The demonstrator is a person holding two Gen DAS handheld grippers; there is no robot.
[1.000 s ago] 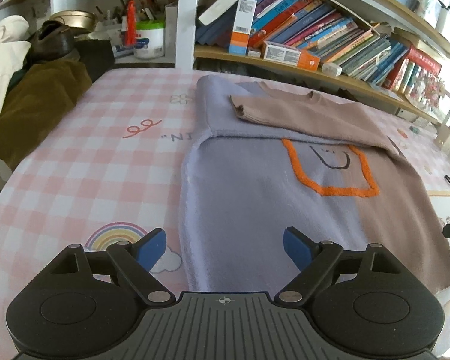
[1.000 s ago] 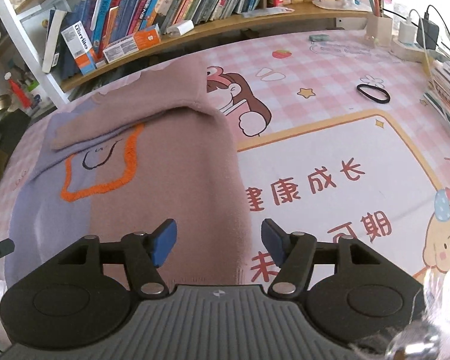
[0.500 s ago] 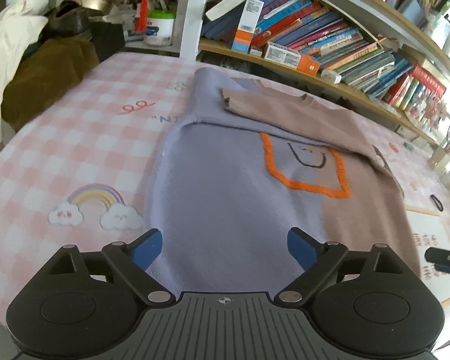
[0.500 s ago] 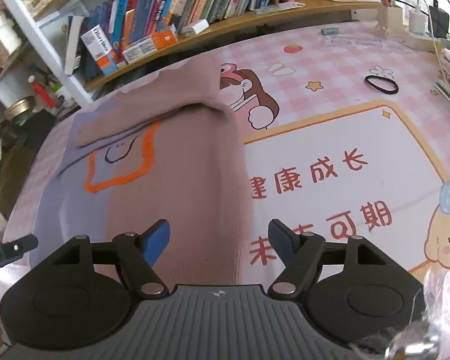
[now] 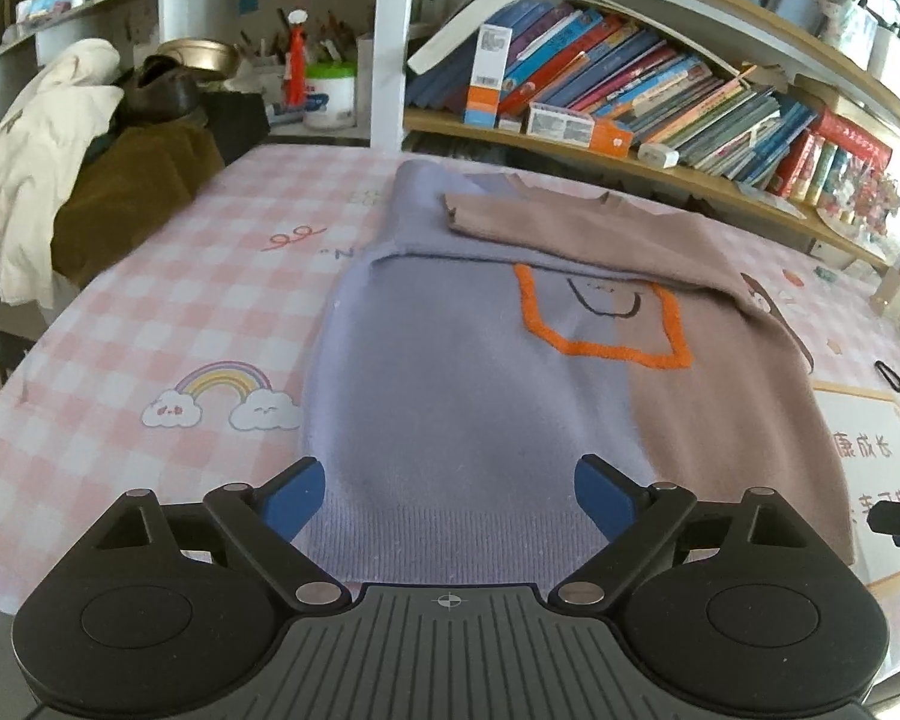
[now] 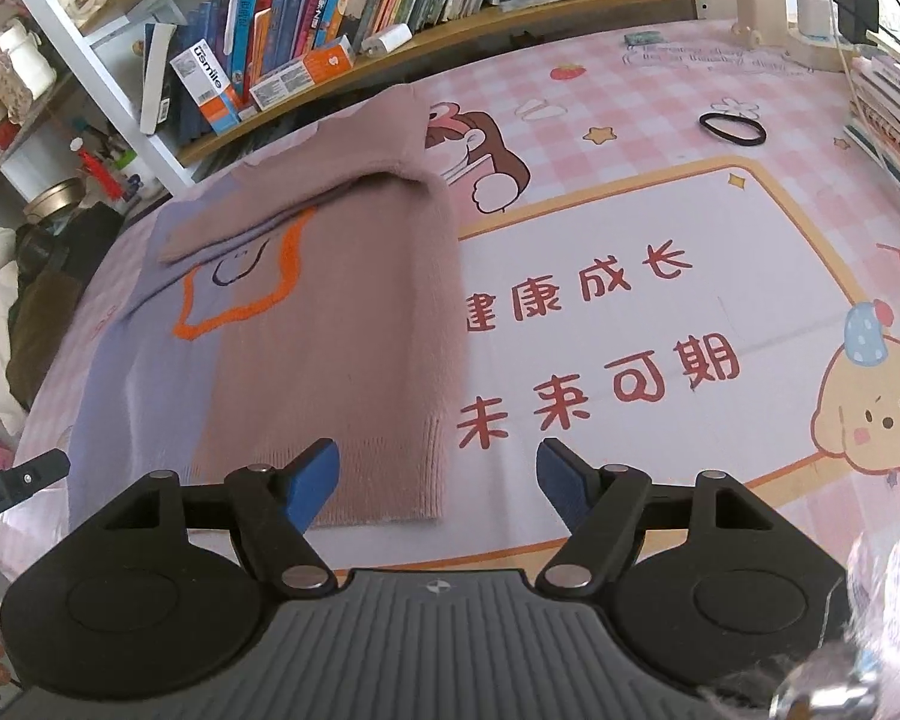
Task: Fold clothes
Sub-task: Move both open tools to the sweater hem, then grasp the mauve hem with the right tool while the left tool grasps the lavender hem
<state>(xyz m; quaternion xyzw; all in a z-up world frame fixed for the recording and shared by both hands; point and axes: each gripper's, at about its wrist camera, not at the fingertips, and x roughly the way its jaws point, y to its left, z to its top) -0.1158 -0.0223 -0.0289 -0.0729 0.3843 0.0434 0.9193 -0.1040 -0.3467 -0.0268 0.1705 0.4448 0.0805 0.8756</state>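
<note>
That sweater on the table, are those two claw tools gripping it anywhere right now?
No. The left gripper and right gripper are both open above the sweater, near its hem, gripping nothing.

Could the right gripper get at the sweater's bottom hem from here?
Probably yes. The right gripper is open and empty, with the hem of the sweater just ahead and nothing lying in between.

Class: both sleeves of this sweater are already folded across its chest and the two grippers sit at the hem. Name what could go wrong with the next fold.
1. The left gripper is centred on the hem, the right gripper over the sweater's corner; uneven holds could skew the fold.
2. Lifting the hem may shake loose the folded sleeve lying on top.
3. The fuzzy knit could slip from open jaws that close shallowly.
</note>
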